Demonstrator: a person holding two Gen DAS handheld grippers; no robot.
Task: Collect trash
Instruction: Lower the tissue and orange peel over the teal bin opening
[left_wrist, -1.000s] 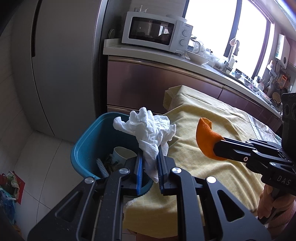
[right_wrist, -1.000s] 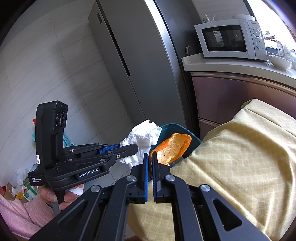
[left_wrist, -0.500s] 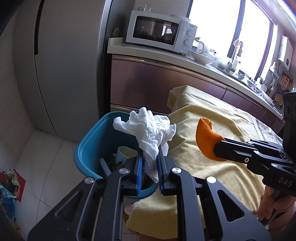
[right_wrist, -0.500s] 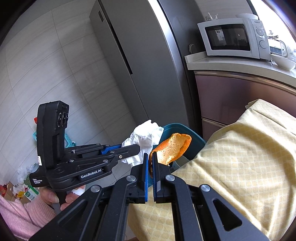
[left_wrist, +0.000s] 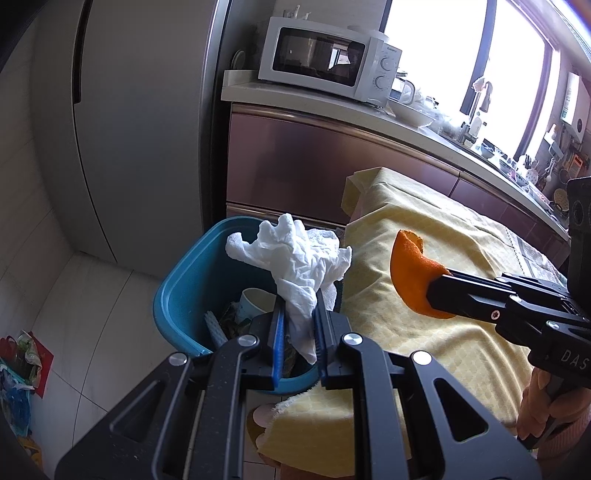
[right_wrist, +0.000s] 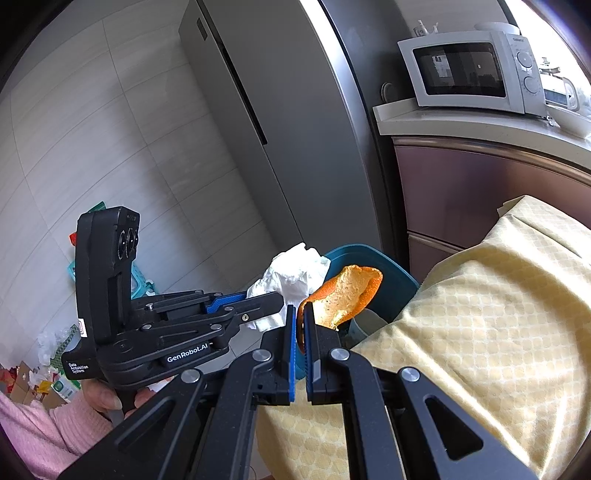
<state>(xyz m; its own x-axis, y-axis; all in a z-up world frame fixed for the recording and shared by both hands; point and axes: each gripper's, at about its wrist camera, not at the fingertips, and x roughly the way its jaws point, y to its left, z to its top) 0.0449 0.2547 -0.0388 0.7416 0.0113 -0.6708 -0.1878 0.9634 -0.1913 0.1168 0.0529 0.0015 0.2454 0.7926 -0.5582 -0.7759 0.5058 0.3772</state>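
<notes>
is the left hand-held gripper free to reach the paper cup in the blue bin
Probably not yet: the left hand-held gripper is shut on a crumpled tissue, though the paper cup lies uncovered in the blue bin.

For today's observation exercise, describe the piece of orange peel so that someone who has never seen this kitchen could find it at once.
Start at the table with the yellow cloth beside the blue bin. Above the cloth's bin-side edge, the right tool pinches the orange peel. It is the only orange thing there: curled, bright outside and pale inside, unlike the white crumpled tissue next to it.
</notes>
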